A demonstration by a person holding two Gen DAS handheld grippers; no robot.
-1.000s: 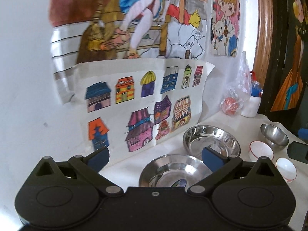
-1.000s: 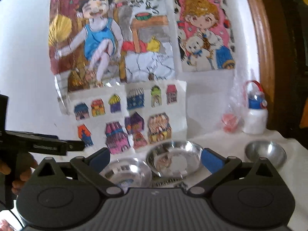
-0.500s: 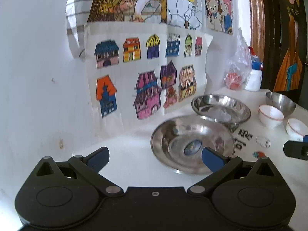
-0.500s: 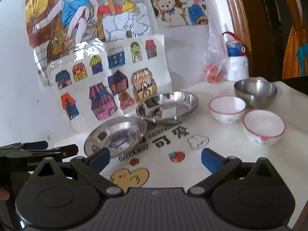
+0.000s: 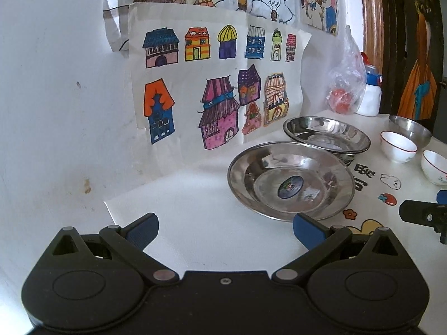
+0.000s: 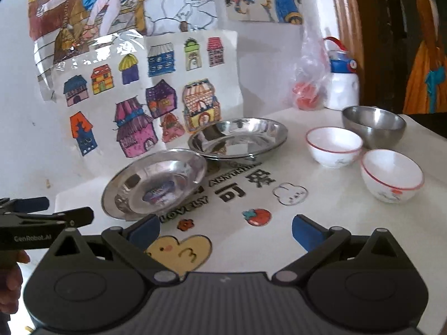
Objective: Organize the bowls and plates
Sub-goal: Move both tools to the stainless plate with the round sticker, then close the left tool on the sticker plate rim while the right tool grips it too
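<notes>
— While both tongs hang over the table (image 6: 321,240) with nothing in them, what lies nearest?

— The left tongs (image 5: 225,227) and right tongs (image 6: 225,227) each stand spread wide, gripping nothing. Just beyond the left pair sits the shallow steel plate (image 5: 290,180) with a sticker in its well. Behind it, rims almost touching, stands a second, deeper steel plate (image 5: 327,135); it may be two nested, I cannot tell.

— And the bowls?

— To the right: two white ceramic bowls with red rims, the near white bowl (image 6: 391,178) and the far white bowl (image 6: 333,146), side by side. Behind them, the steel bowl (image 6: 374,125). At the wall, a plastic bag (image 6: 310,83) and a white bottle (image 6: 342,86).

— How would they handle?

— Steel, I judge, is light, stiff and slick; pinch the flat rim, one finger under. The ceramic looks heavier and chippable, so take the wall at the rim and set it down gently when stacking.
</notes>
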